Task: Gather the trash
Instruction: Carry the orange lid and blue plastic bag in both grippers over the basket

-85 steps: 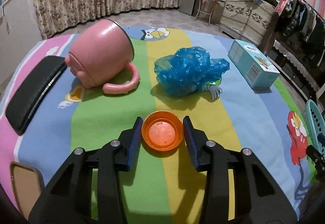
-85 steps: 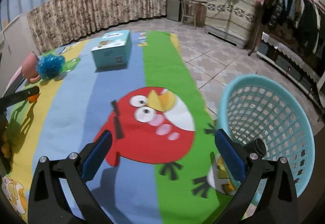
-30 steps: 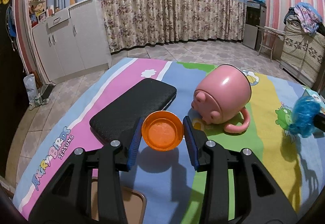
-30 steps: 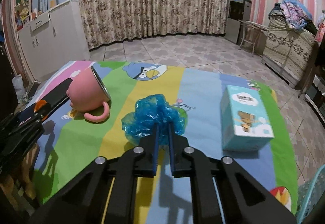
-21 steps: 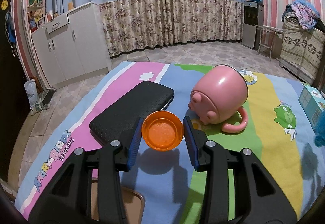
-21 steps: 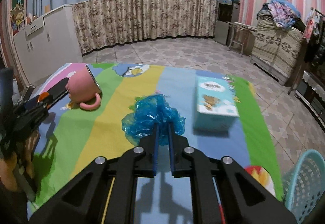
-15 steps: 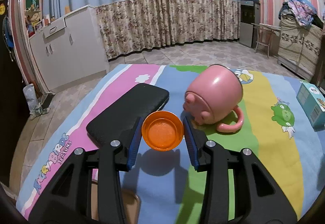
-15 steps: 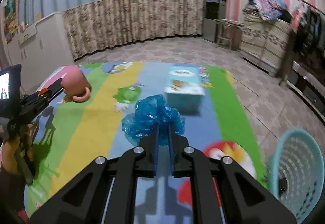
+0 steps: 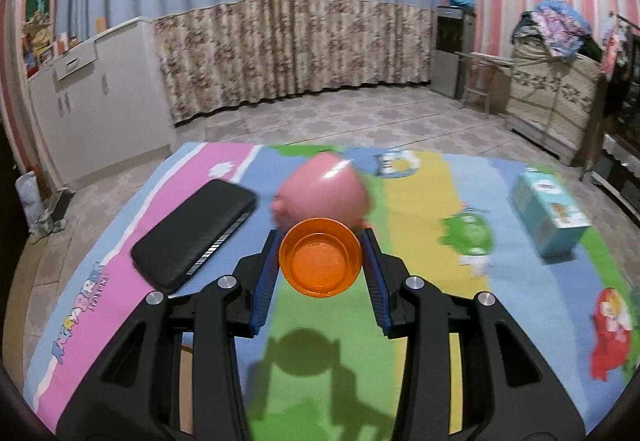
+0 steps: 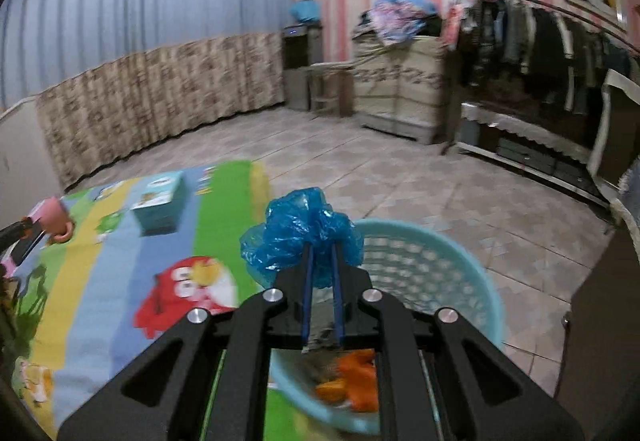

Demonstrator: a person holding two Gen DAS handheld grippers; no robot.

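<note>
Blue crinkled plastic, a bunched bag (image 10: 301,237), sits pinched between the nearly closed jaws of the right gripper (image 10: 320,253), which hangs above the near rim of a pale turquoise basket (image 10: 452,265); orange scraps (image 10: 352,381) lie in the basket's bottom, under the gripper. The left gripper (image 9: 320,261) has its jaws part open and clamped on an orange cap (image 9: 320,263), held above the striped mat (image 9: 420,201). Just beyond its tips lies a pink mug (image 9: 324,193), with a black case (image 9: 196,233) to its left and a light-blue box (image 9: 548,213) well off to its right.
</note>
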